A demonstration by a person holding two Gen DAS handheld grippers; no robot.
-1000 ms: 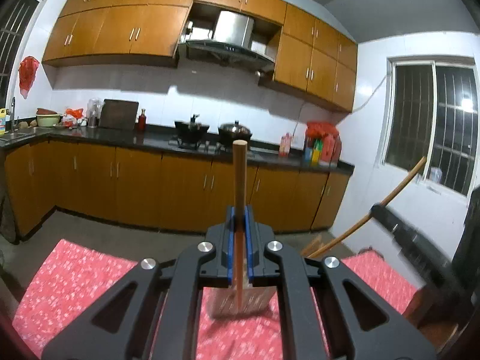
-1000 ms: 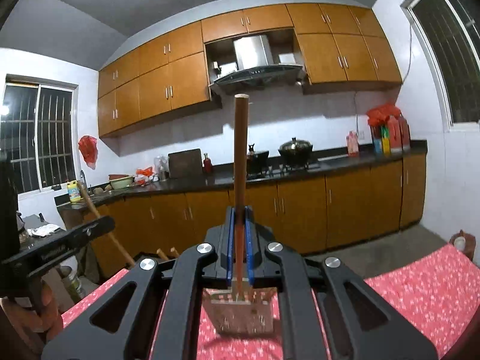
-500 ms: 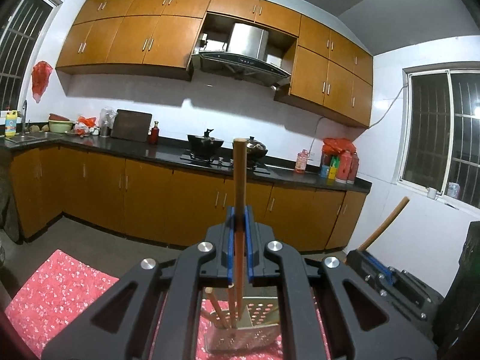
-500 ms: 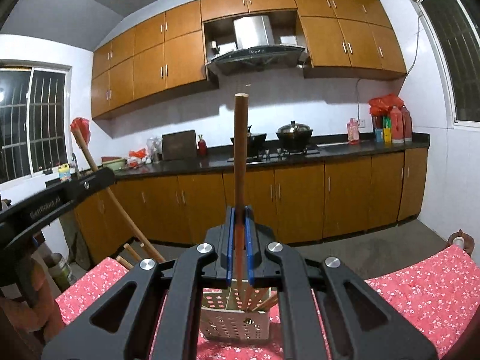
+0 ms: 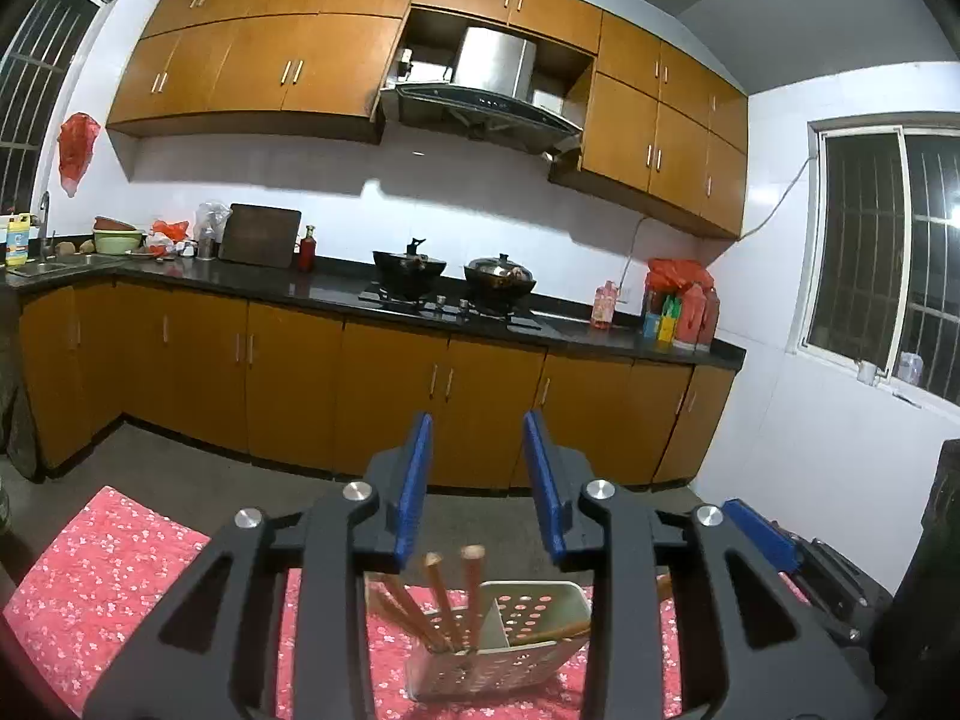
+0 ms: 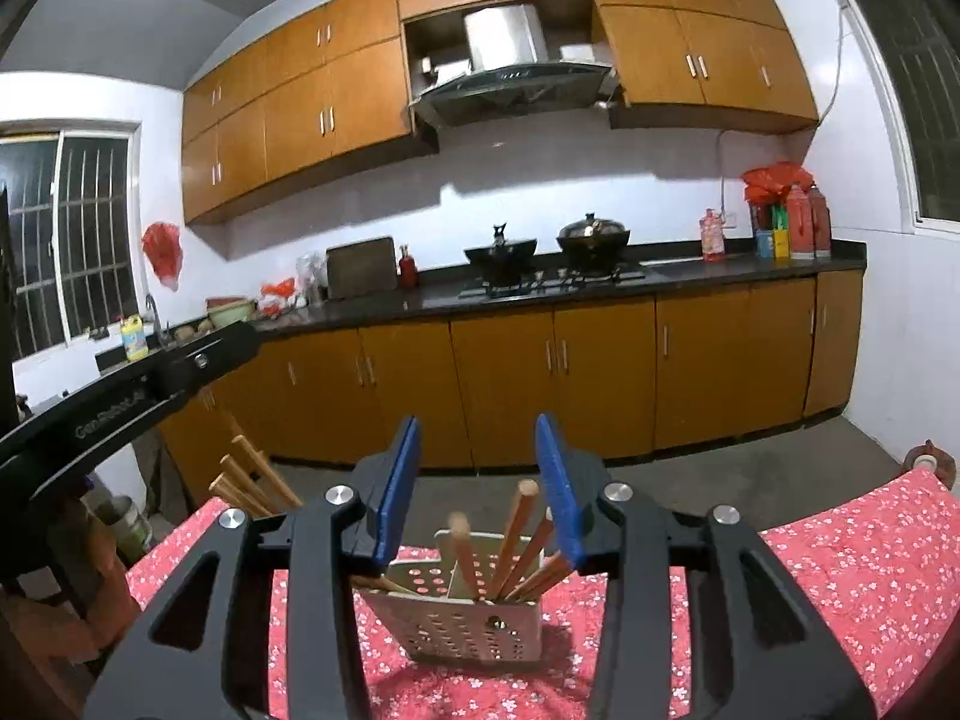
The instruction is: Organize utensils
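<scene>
Utensils: wooden-handled sticks (image 6: 521, 531) stand leaning inside a perforated white holder (image 6: 462, 621) that sits on the red floral cloth (image 6: 840, 570); in the left wrist view the same holder (image 5: 498, 654) shows a divider, with several handles (image 5: 444, 594) on its left side and one slanted stick (image 5: 549, 633) on its right.

Left gripper: left gripper (image 5: 480, 480) hangs above the holder with its blue pads (image 5: 414, 480) spread wide and nothing between them.

Right gripper: right gripper (image 6: 477, 480) is likewise spread apart and empty, poised over the holder from the other side.

Loose bundle: more wooden sticks (image 6: 252, 477) show at the left of the right wrist view, near the left tool's black body (image 6: 129, 399); what holds them cannot be told.

Step in hand: judged as the release and pull-back after dropping sticks into the compartments.

How to do it well: lift each tool straight up, clear of the handle tops, before swinging sideways, since the leaning handles sit just below the pads.

Risk: a pad catching a tilted handle could tip the light holder or flick a stick out onto the cloth.

Next pick: probably approach any stick still outside along its length and clamp it mid-shaft.
</scene>
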